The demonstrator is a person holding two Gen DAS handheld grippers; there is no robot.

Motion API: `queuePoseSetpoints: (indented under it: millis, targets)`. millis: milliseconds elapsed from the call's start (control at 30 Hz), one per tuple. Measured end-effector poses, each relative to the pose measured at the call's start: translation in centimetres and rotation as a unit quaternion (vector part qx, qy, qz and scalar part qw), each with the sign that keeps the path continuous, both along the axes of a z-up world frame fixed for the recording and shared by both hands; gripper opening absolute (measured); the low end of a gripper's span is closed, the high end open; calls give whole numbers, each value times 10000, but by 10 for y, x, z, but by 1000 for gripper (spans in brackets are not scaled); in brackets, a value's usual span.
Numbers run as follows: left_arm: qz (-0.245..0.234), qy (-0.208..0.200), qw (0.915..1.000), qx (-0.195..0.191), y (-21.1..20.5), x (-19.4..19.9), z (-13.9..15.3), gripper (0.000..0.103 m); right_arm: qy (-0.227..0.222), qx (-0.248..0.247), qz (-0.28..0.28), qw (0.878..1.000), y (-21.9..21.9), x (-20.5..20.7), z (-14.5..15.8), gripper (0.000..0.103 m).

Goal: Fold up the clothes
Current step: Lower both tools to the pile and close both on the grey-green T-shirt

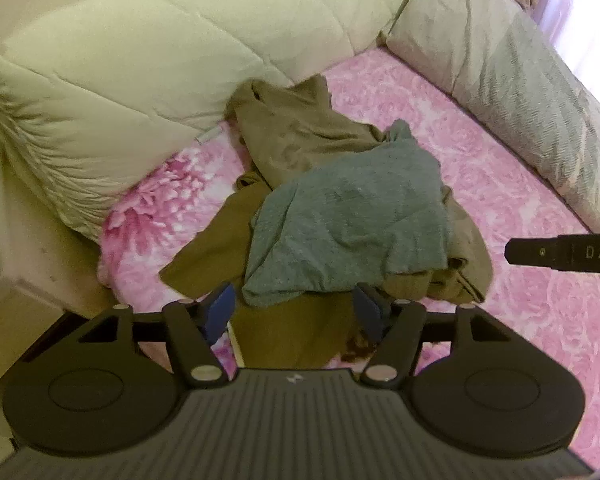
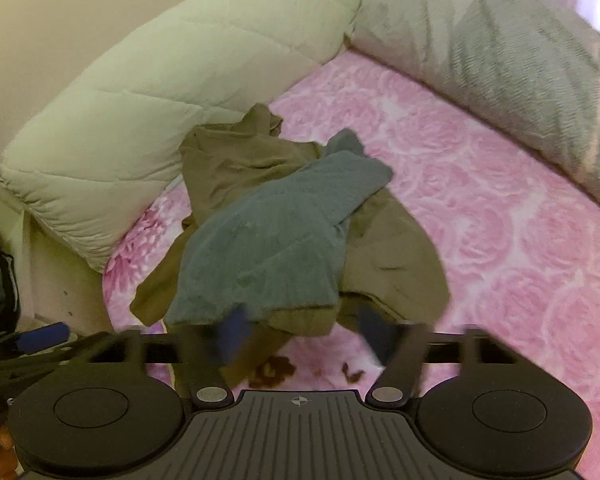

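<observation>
Grey-blue shirt (image 1: 352,216) lies crumpled on olive garment (image 1: 288,136), both heaped on the pink bedsheet (image 1: 500,160). Left gripper (image 1: 296,312) and right gripper (image 2: 304,332) both spread apart, holding nothing, just short of the heap. Suggest pinching only the top shirt's near hem, at two separated points, so the olive layer stays down.

You see a grey-blue garment (image 1: 348,216) over an olive one (image 1: 288,136), on a bed (image 1: 520,320) with pink rose print.
</observation>
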State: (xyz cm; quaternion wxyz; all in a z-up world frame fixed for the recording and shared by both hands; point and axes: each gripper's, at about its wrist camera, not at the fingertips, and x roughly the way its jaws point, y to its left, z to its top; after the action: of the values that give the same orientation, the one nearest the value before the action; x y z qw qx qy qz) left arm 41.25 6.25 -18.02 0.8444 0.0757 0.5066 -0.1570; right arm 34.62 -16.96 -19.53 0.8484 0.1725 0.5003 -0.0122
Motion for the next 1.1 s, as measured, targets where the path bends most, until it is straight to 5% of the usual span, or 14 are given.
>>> queuePoseSetpoints:
  millis: [600, 800, 833, 867, 1100]
  targets:
    - [-306, 640, 9975, -39, -13, 94, -122, 49, 463, 220, -392, 9979, -13, 71, -105, 51]
    - [-390, 857, 9954, -154, -18, 107, -140, 28, 392, 271, -295, 9984, -11, 81, -118, 51]
    - [-450, 903, 9947, -176, -20, 107, -142, 22, 350, 263, -241, 9988, -9, 82, -118, 44]
    - [-512, 949, 9940, -198, -21, 108, -144, 16, 334, 170, -146, 9992, -6, 83, -118, 15]
    - [-760, 835, 9931, -314, -24, 100, -125, 5, -99, 336, -318, 9989, -15, 70, -95, 6]
